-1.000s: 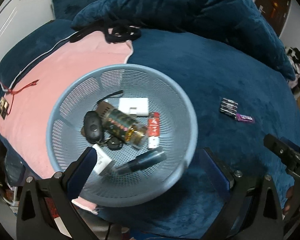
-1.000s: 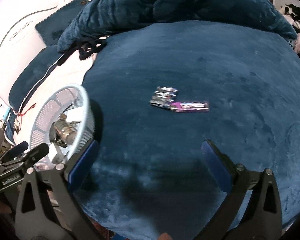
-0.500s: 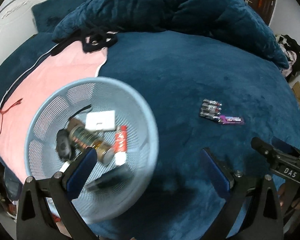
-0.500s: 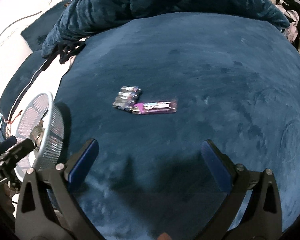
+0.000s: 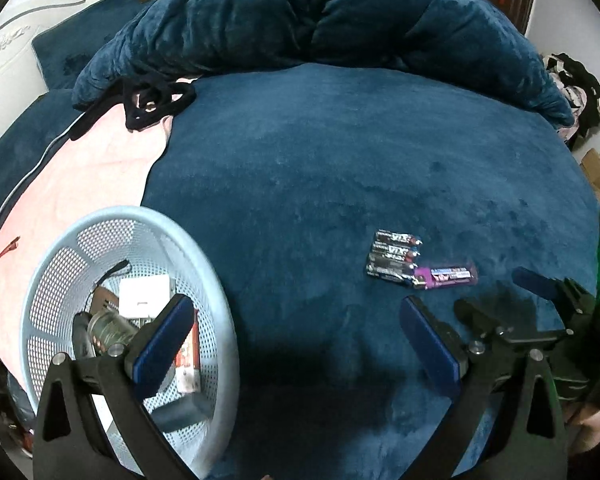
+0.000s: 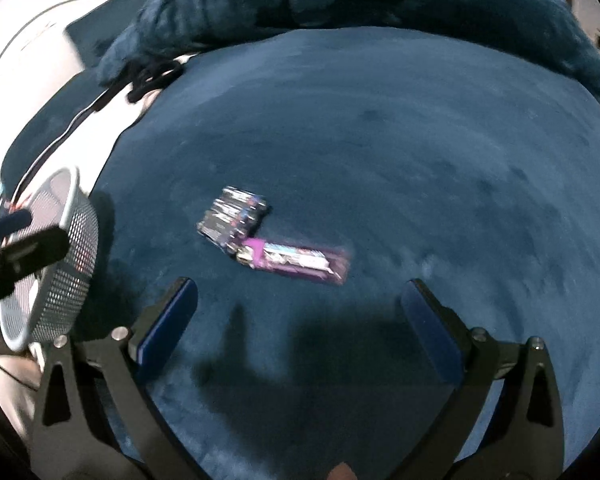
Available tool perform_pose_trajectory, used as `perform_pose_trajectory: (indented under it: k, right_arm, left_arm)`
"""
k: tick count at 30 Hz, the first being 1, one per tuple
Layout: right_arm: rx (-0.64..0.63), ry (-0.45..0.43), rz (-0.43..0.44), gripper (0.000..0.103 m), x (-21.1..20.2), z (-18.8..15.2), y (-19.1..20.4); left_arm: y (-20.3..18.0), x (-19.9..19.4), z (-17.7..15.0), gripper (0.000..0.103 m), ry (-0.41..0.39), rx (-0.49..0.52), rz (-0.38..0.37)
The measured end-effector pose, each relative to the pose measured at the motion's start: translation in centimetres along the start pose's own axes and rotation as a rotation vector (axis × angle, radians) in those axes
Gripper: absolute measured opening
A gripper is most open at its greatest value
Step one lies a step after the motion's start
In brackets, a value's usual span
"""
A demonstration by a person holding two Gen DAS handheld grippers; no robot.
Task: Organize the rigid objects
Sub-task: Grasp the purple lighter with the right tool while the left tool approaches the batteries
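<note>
A pack of black batteries (image 5: 394,257) (image 6: 234,216) lies on the blue bedcover, with a purple wrapped bar (image 5: 448,276) (image 6: 296,261) touching its right end. A light blue mesh basket (image 5: 216,304) (image 6: 66,236) at the left holds a glass jar (image 5: 110,328), a white box (image 5: 144,296), a red-and-white pack (image 5: 188,356) and dark items. My left gripper (image 5: 296,344) is open and empty, its left finger over the basket. My right gripper (image 6: 300,332) is open and empty, just short of the bar; it also shows at the right of the left wrist view (image 5: 512,312).
A rumpled blue duvet (image 5: 320,16) is piled across the back of the bed. A pink cloth (image 5: 84,176) lies at the left with a black cord bundle (image 5: 152,100) on its far end. Boxes and clothing (image 5: 576,88) sit beyond the bed's right edge.
Both views have swung right and forward. The basket has slid to the left of both views. The batteries and purple bar now sit closer to the right gripper's fingers.
</note>
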State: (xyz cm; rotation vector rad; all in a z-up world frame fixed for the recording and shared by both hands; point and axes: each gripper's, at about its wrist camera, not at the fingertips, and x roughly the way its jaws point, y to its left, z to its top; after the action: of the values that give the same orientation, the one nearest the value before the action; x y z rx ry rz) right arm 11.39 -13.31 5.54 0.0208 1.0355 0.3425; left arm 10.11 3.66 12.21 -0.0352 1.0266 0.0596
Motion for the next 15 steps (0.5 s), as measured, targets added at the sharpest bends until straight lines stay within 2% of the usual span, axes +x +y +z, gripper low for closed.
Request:
perform_pose_trajectory:
  k: [9, 15]
  right_arm:
    - [-0.094, 0.012, 0.063, 0.101, 3.5, 1.4, 0.0]
    - [-0.134, 0.025, 0.131, 0.101, 4.4, 1.4, 0.4]
  left_arm:
    - [-0.1, 2.0, 1.5, 0.103, 0.0, -0.008, 0.009]
    - [-0.7, 3.1, 1.8, 0.103, 0.015, -0.009, 0.003]
